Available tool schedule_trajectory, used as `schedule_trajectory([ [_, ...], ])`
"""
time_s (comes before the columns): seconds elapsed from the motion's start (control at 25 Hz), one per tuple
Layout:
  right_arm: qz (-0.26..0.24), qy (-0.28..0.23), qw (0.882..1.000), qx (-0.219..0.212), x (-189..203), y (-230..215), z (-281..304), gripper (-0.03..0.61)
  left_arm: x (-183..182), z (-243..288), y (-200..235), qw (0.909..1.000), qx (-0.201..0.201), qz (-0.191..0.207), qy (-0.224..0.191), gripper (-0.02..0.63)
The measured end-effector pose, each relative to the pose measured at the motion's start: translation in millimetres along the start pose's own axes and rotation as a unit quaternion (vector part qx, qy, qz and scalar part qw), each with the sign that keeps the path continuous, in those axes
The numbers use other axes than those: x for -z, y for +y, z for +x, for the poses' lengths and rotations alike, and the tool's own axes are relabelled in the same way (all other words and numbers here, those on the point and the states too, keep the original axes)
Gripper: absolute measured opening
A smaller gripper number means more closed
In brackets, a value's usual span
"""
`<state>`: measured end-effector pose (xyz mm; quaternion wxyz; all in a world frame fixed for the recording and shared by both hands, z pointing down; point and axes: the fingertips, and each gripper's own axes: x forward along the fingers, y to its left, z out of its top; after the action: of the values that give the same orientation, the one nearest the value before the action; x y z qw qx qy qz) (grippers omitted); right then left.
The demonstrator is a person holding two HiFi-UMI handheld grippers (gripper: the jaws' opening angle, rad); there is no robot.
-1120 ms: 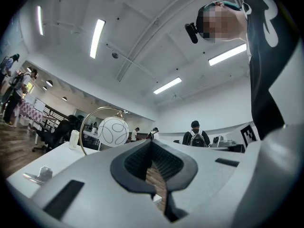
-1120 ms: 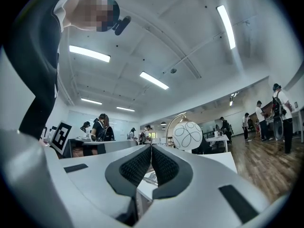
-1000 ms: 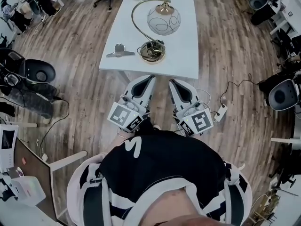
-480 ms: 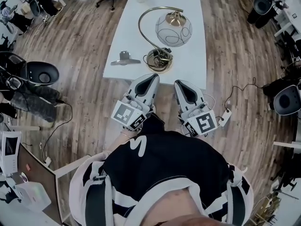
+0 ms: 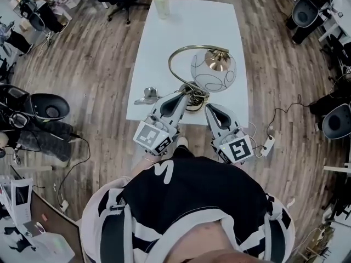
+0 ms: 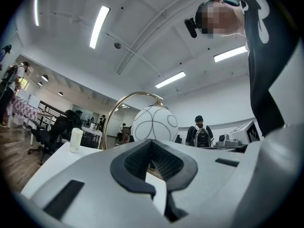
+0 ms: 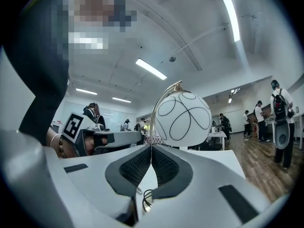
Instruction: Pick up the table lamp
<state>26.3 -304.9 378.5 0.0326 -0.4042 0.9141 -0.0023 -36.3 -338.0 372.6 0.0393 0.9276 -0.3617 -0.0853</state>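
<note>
The table lamp has a brass arc stem (image 5: 178, 64), a white globe shade (image 5: 213, 70) with dark line circles, and a round brass base (image 5: 193, 98) near the front edge of the white table (image 5: 186, 26). My left gripper (image 5: 182, 96) is shut and empty, its tips just left of the base. To the base's right, my right gripper (image 5: 210, 108) is also shut and empty at the table edge. In the left gripper view the globe (image 6: 154, 123) stands beyond the shut jaws (image 6: 152, 144). In the right gripper view the globe (image 7: 183, 118) rises above the closed tips (image 7: 151, 148).
A silver metal clip (image 5: 147, 96) lies left of the lamp base. A pale cup (image 5: 161, 4) stands at the table's far end. Office chairs (image 5: 46, 107) ring the table. A power strip with cable (image 5: 267, 144) lies on the wooden floor at right. People stand in the background.
Both grippers have moved forward together, from in front of the table to its near edge beside the lamp base. Their jaws stayed shut.
</note>
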Motion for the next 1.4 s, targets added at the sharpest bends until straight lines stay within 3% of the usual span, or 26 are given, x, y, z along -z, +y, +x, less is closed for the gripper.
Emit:
schedule_trajectory([
  [0.2,-0.005,-0.04,0.999,0.004,-5,-6,13,0.018,6,5,14,0.9993,0.018,0.021,0.027,0.003],
  [0.36,-0.02,0.026,0.999,-0.003,5,-7,17,0.017,5,8,21,0.9995,0.011,0.02,0.024,0.003],
  [0.56,-0.011,0.034,0.999,-0.011,17,-11,18,0.017,19,9,22,0.9993,-0.005,0.006,0.037,0.003],
  [0.88,-0.02,0.061,0.998,0.021,55,-44,21,0.02,51,17,49,0.9977,-0.033,-0.004,0.058,0.006],
  [0.96,-0.014,0.073,0.997,0.028,69,-50,22,0.024,59,19,56,0.9974,-0.036,-0.002,0.062,0.051],
  [1.0,-0.009,0.082,0.996,0.029,78,-53,22,0.055,63,20,59,0.9972,-0.04,-0.001,0.064,0.127],
  [1.04,-0.005,0.092,0.995,0.031,86,-56,23,0.129,66,22,63,0.997,-0.044,0.001,0.064,0.195],
  [1.08,-0.002,0.1,0.994,0.036,93,-59,24,0.146,69,23,66,0.9969,-0.047,0.002,0.063,0.217],
  [1.4,-0.001,0.134,0.989,0.068,125,-77,32,0.147,95,34,71,0.9945,-0.041,0.007,0.096,0.227],
])
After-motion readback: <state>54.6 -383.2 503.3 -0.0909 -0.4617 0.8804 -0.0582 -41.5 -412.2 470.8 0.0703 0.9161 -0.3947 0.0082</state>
